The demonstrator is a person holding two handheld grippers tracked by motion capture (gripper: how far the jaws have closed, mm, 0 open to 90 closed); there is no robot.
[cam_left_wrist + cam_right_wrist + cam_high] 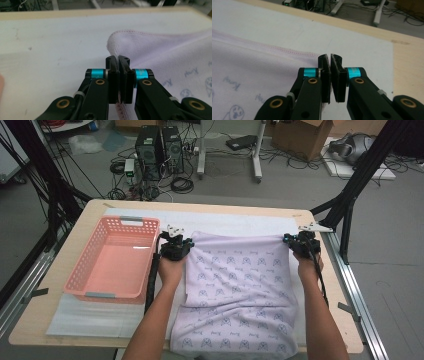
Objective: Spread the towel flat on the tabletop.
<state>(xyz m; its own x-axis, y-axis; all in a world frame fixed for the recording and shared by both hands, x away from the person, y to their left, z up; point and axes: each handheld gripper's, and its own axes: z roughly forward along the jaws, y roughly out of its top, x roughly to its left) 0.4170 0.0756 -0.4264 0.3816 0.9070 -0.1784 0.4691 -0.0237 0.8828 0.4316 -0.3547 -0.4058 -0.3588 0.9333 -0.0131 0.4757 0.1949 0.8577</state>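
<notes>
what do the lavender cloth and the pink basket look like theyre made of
The cloth looks like soft woven or terry fabric, matte: it drapes in folds, has a stitched hem and a faint printed pattern. Exact fibre can't be told. The basket looks like moulded plastic, smooth with a slight sheen: rigid walls pierced by even rows of holes, and a light glint on its floor.

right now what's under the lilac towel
The lilac towel lies on a white mat that covers the wooden table; the mat shows along the towel's far edge and left side. Whatever else may lie beneath its middle is covered. The pink basket stands beside it.
</notes>
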